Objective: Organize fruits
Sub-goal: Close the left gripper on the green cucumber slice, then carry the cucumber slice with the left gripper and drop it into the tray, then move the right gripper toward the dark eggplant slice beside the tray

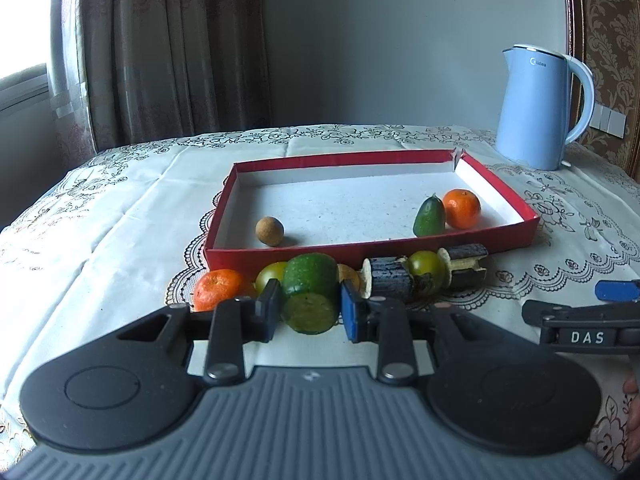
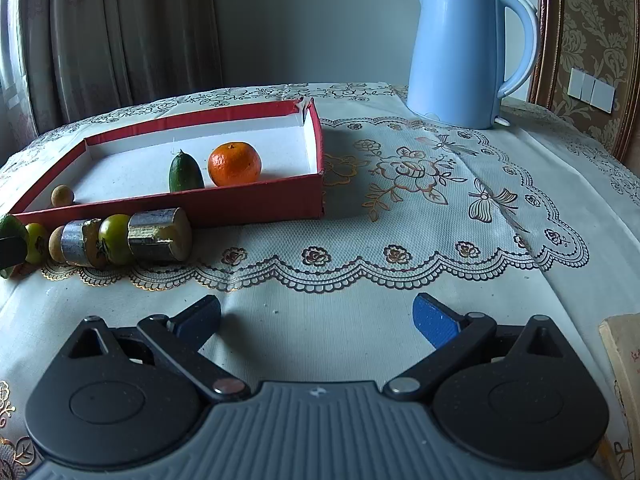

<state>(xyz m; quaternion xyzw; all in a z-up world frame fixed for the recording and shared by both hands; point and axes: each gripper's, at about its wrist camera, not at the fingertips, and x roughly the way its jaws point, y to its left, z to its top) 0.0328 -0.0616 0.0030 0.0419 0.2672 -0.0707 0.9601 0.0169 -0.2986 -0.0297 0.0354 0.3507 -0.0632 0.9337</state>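
My left gripper (image 1: 310, 308) is clamped on a short green cucumber piece (image 1: 310, 292), its pads pressing both sides, the cut end facing me. It sits in front of a shallow red box (image 1: 400, 246) with a white inside, which rests on a table under a lace-patterned cloth (image 1: 120, 208).

Inside the box are three things: a small brown round fruit (image 1: 270, 231) near the front left, and, close together near the front right, a small green cucumber tip (image 1: 429, 216) and an orange (image 1: 462, 208).

More produce lies in a row on the cloth along the front wall of the box. At the left is a second orange (image 1: 218, 289), then a green tomato (image 1: 272, 276) partly behind the piece I hold. To the right are a dark eggplant chunk (image 1: 390, 278), another green tomato (image 1: 426, 266) and a second eggplant chunk (image 1: 466, 264), packed against one another.

My right gripper (image 2: 316, 320) is wide open with nothing between its fingers, low over bare cloth, well apart from the fruit.

A pale blue kettle (image 2: 460, 52) stands on the far right of the table.
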